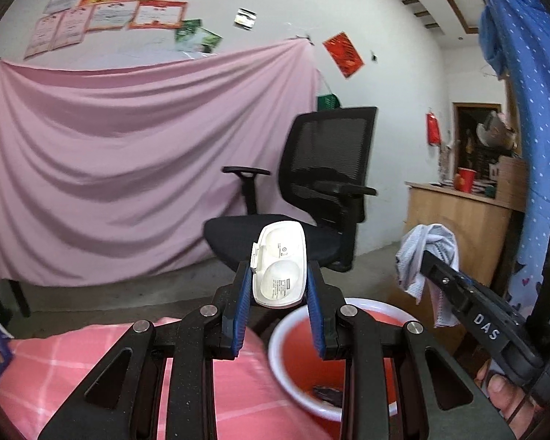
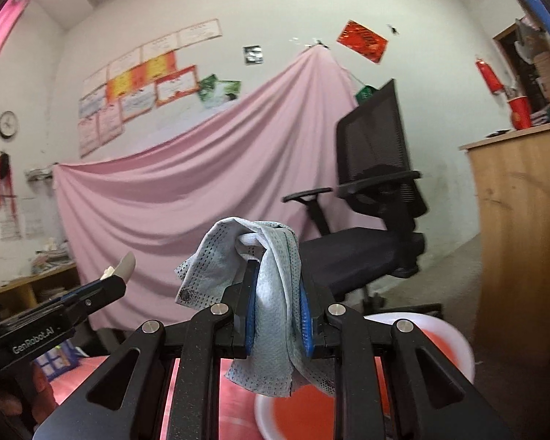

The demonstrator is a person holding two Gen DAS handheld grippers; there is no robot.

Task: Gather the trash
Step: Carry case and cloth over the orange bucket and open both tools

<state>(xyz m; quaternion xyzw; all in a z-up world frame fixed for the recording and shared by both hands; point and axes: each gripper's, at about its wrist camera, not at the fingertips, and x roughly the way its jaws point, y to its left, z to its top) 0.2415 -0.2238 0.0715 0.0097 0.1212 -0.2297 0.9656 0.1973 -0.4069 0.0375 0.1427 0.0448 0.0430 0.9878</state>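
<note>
left wrist view: the left hand-held gripper point(image 1: 279, 289) is clamped on a white plastic blister tray point(image 1: 280, 264), its blue pads pressing both long sides so the tray stands up between the fingers, two round domes facing the camera. below and just to the right sits a red basin with a white rim point(image 1: 370, 308), held-tray hanging above its near-left edge; a small dark scrap point(image 1: 328, 394) lies inside the basin. under the gripper body is a pink checked bedcover point(image 1: 73, 359). at the right, the right hand-held gripper point(image 1: 427, 260) reaches in from the side with a pale grey-blue perforated cloth point(image 1: 427, 256) bunched at its tip, above the basin's far right rim. behind stand a black mesh office chair point(image 1: 311, 190), a pink sheet point(image 1: 128, 146) draped across the wall, and a wooden cabinet point(image 1: 458, 227).

right wrist view: the right hand-held gripper point(image 2: 277, 315) is closed on the perforated cloth point(image 2: 264, 293), which drapes over the fingertips and hangs down between the blue pads. the basin point(image 2: 447, 333) lies below and to the right, blurred, the cloth's lower edge over its interior. at the left, the left hand-held gripper point(image 2: 108, 282) shows side-on with the tray's edge point(image 2: 124, 266) poking out of its tip. the chair point(image 2: 377, 183) and the pink sheet point(image 2: 183, 198) fill the background, the cabinet point(image 2: 520, 212) at the right.
</note>
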